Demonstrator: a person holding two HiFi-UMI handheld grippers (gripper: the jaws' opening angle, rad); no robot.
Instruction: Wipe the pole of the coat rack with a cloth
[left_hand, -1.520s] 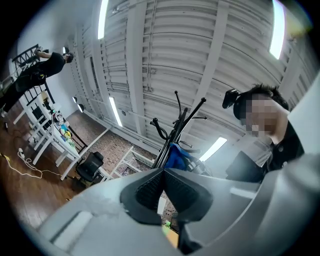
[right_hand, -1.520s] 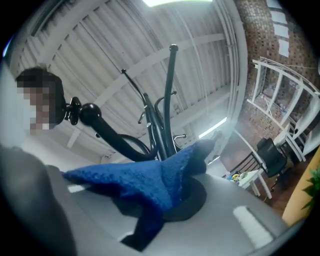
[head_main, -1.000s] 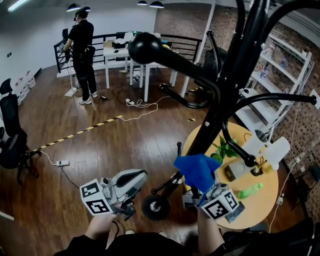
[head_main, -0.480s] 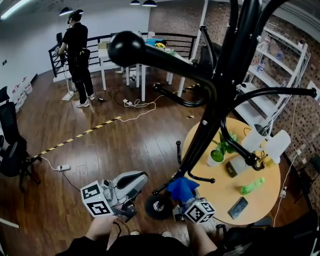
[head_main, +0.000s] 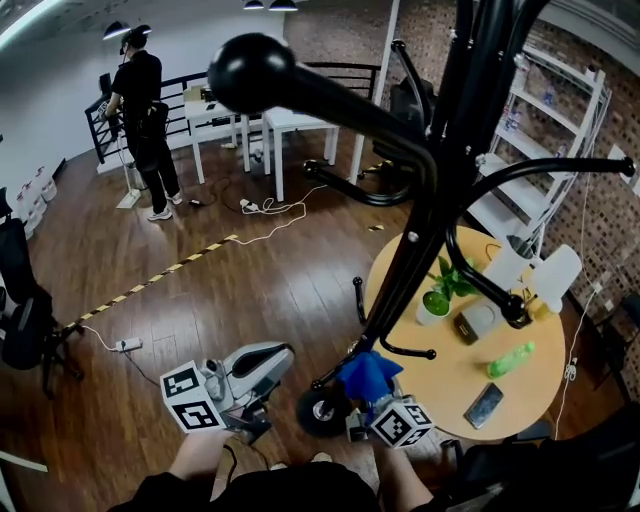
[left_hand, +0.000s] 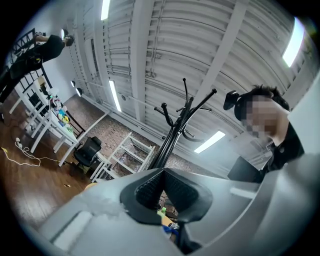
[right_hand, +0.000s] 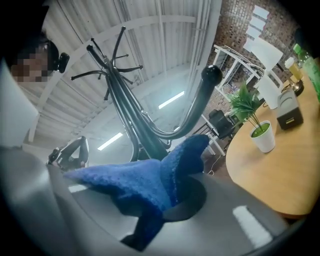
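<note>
Pinching the blue cloth tight in the right tool, holding it low against the coat rack pole.
Hovering the left tool off to the side, pressed together on nothing, apart from the pole; cloth bunching up out of the right tool, just beside the round table carrying a potted plant.

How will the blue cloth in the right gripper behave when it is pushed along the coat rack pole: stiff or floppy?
Probably floppy: the blue cloth bunches in soft folds where the right gripper is shut on it. Its fuzzy pile suggests it is light and should drag on the coat rack pole rather than slip.
</note>
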